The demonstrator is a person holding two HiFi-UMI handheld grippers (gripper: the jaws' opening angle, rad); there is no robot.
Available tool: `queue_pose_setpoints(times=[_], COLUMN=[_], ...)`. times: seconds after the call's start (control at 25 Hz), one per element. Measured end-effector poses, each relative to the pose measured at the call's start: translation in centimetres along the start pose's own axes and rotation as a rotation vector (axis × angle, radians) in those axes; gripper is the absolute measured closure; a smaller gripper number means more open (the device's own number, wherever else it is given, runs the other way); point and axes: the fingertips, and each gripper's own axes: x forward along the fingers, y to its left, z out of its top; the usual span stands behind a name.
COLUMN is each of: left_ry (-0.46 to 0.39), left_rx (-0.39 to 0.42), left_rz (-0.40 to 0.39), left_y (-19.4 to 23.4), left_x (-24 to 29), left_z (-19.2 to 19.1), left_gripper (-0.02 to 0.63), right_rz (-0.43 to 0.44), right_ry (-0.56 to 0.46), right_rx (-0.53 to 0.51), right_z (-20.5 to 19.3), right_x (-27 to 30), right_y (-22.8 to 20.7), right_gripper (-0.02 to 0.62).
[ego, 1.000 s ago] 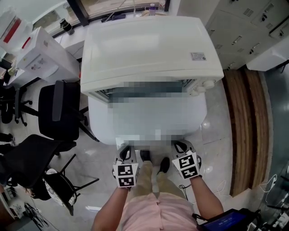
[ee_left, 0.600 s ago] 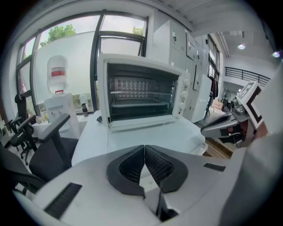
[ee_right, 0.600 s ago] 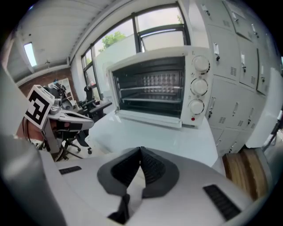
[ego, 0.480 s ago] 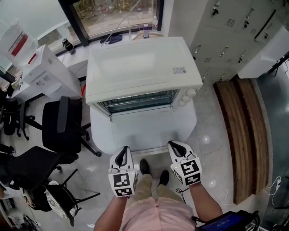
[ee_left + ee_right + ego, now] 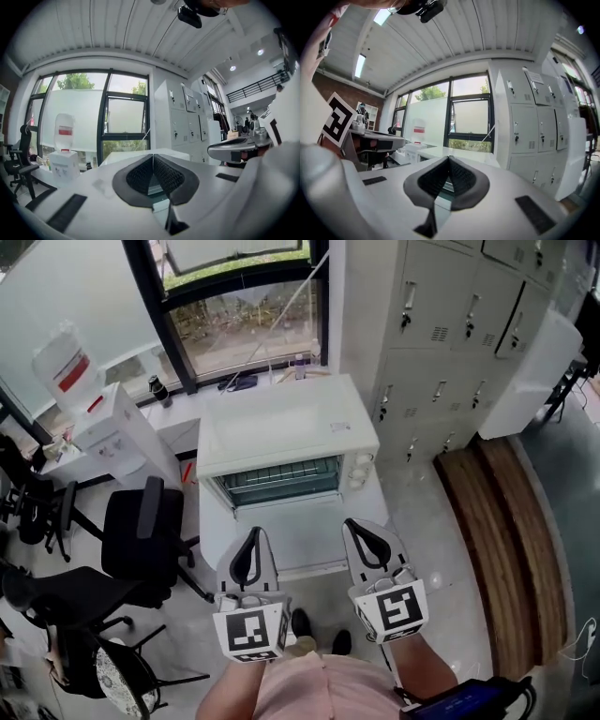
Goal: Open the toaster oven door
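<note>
An office or staff room. Left of the white toaster oven stand black swivel chairs and a water dispenser. To its right are grey metal lockers, and behind it a large dark-framed window.

White toaster oven, door dropped open; rack showing inside

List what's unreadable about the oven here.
Knobs: head view, too small to read.
Door handle: head view, front edge partly hidden behind left gripper and right gripper.
Toaster oven cavity: gripper views, blocked by each gripper's own shut jaws.
</note>
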Motion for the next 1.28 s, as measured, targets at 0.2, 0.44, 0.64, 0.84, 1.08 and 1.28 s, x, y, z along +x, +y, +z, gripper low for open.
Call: queue_pose_setpoints(times=[0.2, 0.44, 0.64, 0.84, 1.08, 1.28], left_ry=[-0.071, -0.061, -0.054, 0.002, 0.031, 0.021], left_rx=[0.030, 0.033, 0.037, 0.028, 0.018, 0.033], left_rz=[0.023, 0.021, 0.033, 0.046, 0.041, 0.030], left_y=[-0.9, -2.1, -2.5, -2.9, -3.4, -3.8], left_x=[-1.6, -2.6, -3.0, -3.3, -3.0, -2.5], left_z=[3.2, 3.4, 3.3, 2.7, 2.0, 1.7], left_gripper=[0.592, 0.592, 0.592, 0.592, 0.592, 0.592], right_rz=[-0.009, 0.000, 0.012, 0.014, 0.015, 0.014], right_ry=[-0.049, -0.063, -0.076, -0.103, -0.096, -0.084], right_rx=[-0.029, -0.044, -0.048, -0.061, -0.042, -0.038], right_z=[2.2, 3.0, 3.1, 3.4, 2.9, 2.5], right_x=[-1.7, -3.0, -3.4, -3.6, -3.5, -3.5], right_y=[-0.4, -0.3, -0.4, -0.6, -1.1, -1.4], right_gripper=[0.594, 0.594, 0.594, 0.594, 0.594, 0.594])
